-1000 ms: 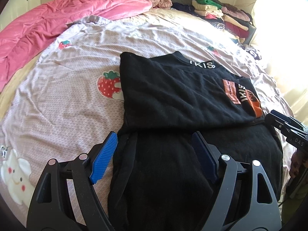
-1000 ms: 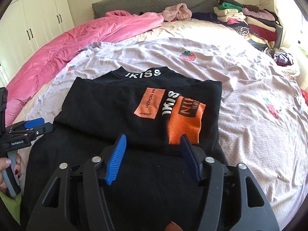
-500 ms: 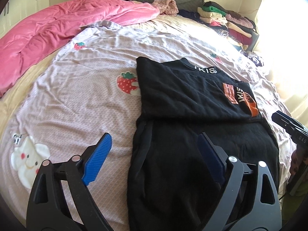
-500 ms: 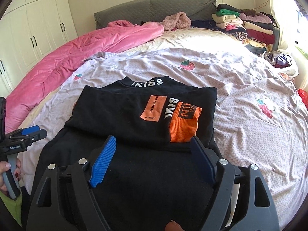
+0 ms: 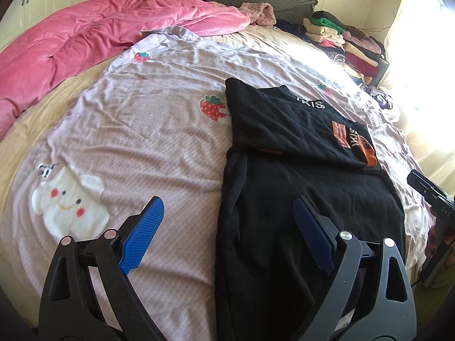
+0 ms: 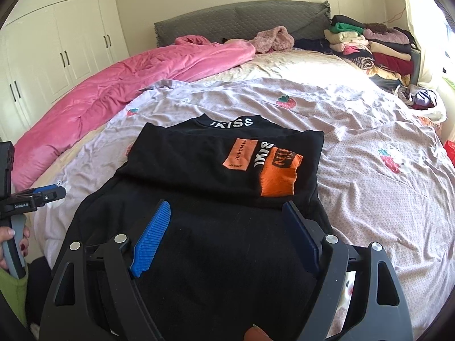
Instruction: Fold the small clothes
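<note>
Both grippers have pulled back and up from the black top (image 6: 216, 199) since a second ago, and we now have the left gripper (image 5: 227, 234) and right gripper (image 6: 227, 237) hanging wide open with nothing between the pads. It lies on the strawberry-print sheet (image 5: 148, 130), sleeves folded in. That orange bit (image 5: 270, 150) poking out under the fold is maybe a cuff; too blurry to tell.
</note>
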The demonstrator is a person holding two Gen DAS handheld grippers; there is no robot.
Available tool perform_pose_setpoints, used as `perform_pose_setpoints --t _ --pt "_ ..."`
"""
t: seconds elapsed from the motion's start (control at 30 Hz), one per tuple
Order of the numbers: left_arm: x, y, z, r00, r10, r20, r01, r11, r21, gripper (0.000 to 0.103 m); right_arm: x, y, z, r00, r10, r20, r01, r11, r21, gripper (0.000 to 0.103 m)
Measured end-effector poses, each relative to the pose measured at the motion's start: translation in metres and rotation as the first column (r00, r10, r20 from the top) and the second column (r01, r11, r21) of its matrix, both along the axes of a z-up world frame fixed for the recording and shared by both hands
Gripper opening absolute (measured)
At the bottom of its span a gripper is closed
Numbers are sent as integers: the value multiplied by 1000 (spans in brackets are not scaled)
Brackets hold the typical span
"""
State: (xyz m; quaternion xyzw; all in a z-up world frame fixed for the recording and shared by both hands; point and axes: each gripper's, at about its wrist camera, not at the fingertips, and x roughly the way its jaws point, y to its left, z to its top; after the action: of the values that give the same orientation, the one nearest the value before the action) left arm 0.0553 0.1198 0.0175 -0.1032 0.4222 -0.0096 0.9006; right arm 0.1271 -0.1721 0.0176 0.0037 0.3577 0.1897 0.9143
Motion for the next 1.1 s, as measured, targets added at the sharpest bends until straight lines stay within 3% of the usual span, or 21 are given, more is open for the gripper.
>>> perform_pose_setpoints --t 0.47,0.73,0.93,1.1 --pt "-55 -11 -14 997 -50 -56 49 999 -17 85 -33 -6 -9 1000 27 -15 -27 1000 3 80" --pt "-76 -29 -42 983 -114 -142 108 993 -49 59 -50 -6 -21 997 57 -47 -57 998 18 80" --pt "-72 -41 -60 974 -99 -203 95 995 -29 59 -62 -3 -34 992 92 -89 -90 995 30 80" --pt "-71 -42 -66 976 -95 -197 90 995 -35 56 -70 2 -45 986 119 -118 -115 993 35 80"
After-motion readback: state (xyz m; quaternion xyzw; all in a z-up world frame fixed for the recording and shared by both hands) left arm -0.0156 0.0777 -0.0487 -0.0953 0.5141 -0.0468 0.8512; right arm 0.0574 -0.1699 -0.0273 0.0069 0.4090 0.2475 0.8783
